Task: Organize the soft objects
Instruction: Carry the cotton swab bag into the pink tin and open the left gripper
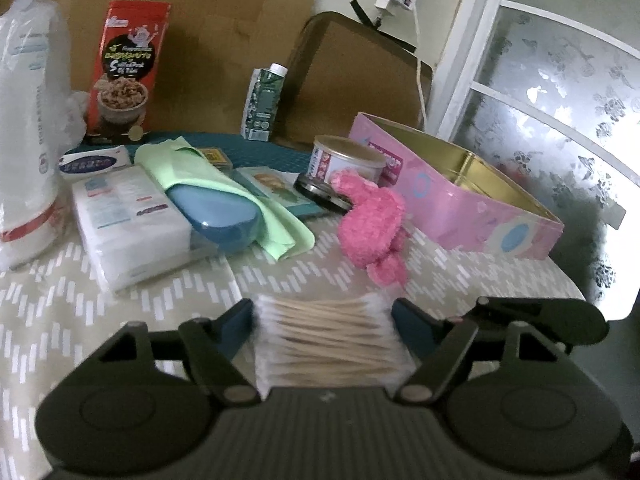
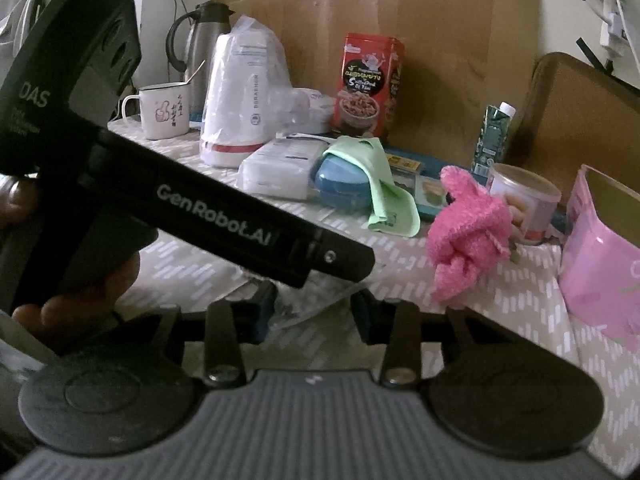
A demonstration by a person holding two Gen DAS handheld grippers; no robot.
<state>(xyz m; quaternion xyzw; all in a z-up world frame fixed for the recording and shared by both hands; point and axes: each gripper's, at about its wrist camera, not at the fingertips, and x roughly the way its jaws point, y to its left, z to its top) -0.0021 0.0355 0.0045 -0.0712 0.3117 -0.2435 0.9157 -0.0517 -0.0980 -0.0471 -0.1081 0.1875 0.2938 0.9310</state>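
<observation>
A clear pack of wooden cotton swabs [image 1: 324, 344] lies crosswise between the fingers of my left gripper [image 1: 324, 316], low over the patterned tablecloth, and both blue pads touch its ends. In the right wrist view, my right gripper [image 2: 316, 312] has crumpled clear plastic [image 2: 312, 300] of that pack filling the gap between its fingers. The left gripper's black body [image 2: 240, 216] crosses just above it, held by a hand [image 2: 80, 292]. A pink fluffy cloth [image 1: 372, 224] [image 2: 468, 224] lies beyond. A green cloth [image 1: 224, 184] is draped over a blue case [image 1: 220, 216].
An open pink tin box [image 1: 480, 208] stands at the right, beside a small can [image 1: 344, 160]. A white pack of cotton pads [image 1: 128, 216], a bagged white roll [image 1: 28, 120], a red snack bag [image 1: 128, 68] and a carton [image 1: 264, 104] crowd the back. A flask [image 2: 200, 48] and mug [image 2: 160, 112] stand far left.
</observation>
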